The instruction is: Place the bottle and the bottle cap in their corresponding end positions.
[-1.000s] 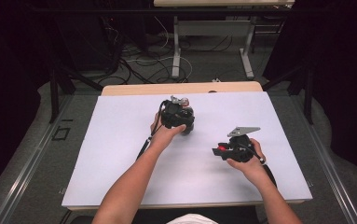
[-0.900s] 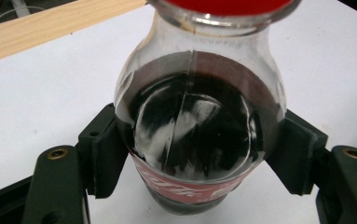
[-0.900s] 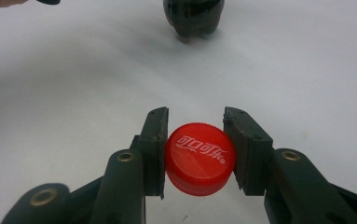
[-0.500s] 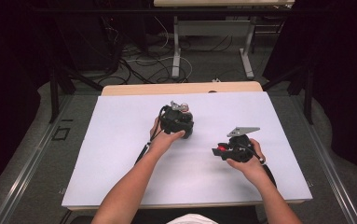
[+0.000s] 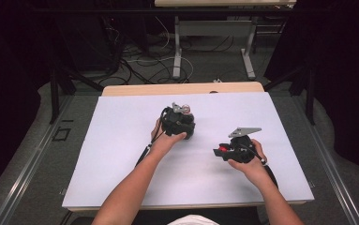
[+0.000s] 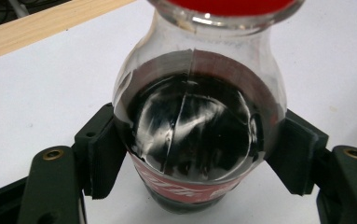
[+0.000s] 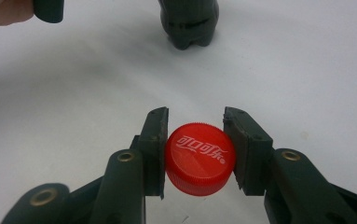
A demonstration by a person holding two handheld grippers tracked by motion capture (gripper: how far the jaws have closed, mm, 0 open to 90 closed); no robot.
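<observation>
Over the last second little has changed: your left gripper (image 5: 179,123) has drifted slightly with the bottle (image 6: 197,126), and its jaws hardly move, with both pads against the bottle's shoulder, so the grip holds. Your right gripper (image 7: 197,156) has not stirred and pinches the red cap (image 7: 199,158) between its pads. That leaves the cap off and the bottle open, so I judge the unscrewing done and the cap ready to be set down or put back on.

The bottle sits in the far middle of the white table (image 5: 121,154), just left of your right hand (image 5: 252,161), which holds the cap low over the near right part of the sheet. In the right gripper view the bottle's base (image 7: 189,23) rests on the table, well apart from the cap.

The bottle is clear plastic with a red label band, filled with dark cola up to the shoulder; the neck above is empty. Keep it upright, since nothing now seals it.
</observation>
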